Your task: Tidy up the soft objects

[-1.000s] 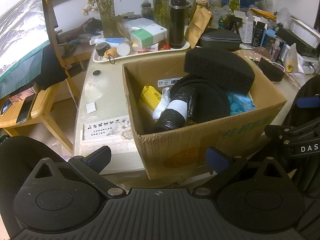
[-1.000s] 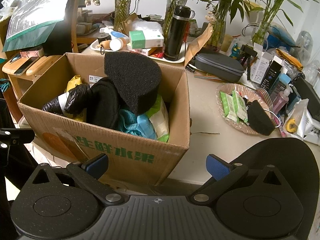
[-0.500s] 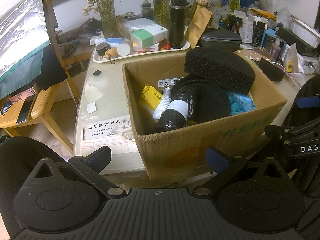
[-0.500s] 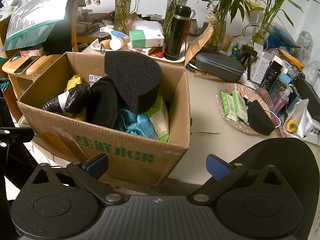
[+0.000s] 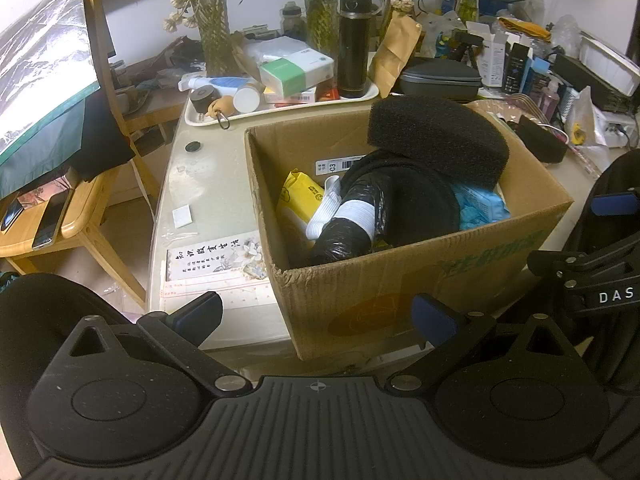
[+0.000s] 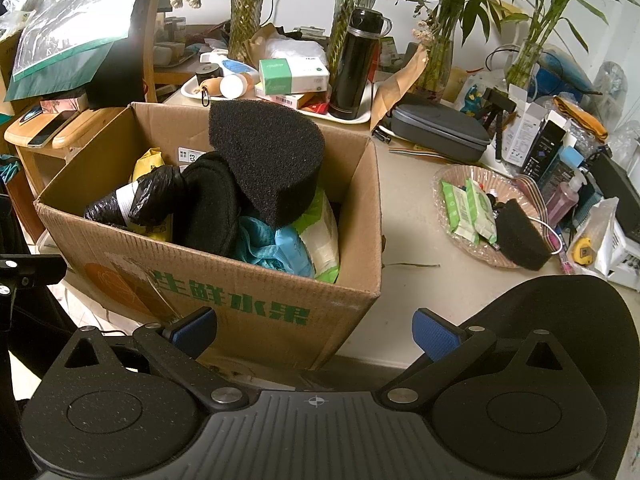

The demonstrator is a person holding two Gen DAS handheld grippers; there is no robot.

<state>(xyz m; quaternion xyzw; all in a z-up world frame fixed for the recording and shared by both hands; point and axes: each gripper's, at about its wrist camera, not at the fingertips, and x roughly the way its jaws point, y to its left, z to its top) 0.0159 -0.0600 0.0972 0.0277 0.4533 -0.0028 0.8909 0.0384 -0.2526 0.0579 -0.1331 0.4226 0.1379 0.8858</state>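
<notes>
You had most of the soft things in the cardboard box (image 6: 256, 308) already; the big black foam block (image 6: 268, 160) sat on top at its far right corner, leaning on a black fabric bundle (image 6: 212, 204), with a black plastic roll (image 5: 352, 220), a yellow pack (image 5: 298, 194), blue mesh cloth (image 6: 272, 248) and a green-and-white pack (image 6: 324, 236) packed around them. By my reading one soft piece was left out: a small black sponge (image 6: 520, 236) resting in the shallow pink basket (image 6: 452, 176) on the worktop (image 6: 404, 208), beside green wipe packets (image 6: 464, 208).

Your left tool (image 5: 316, 312) was released, empty, held low just in front of the box's near left corner; your right tool (image 6: 314, 326) was likewise spread wide and holding nothing, in front of the box's near right corner; the small sponge lay ahead and to the right of it, well apart, past the box's right wall; reaching it would probably have meant swinging the right tool out over the bare worktop.
</notes>
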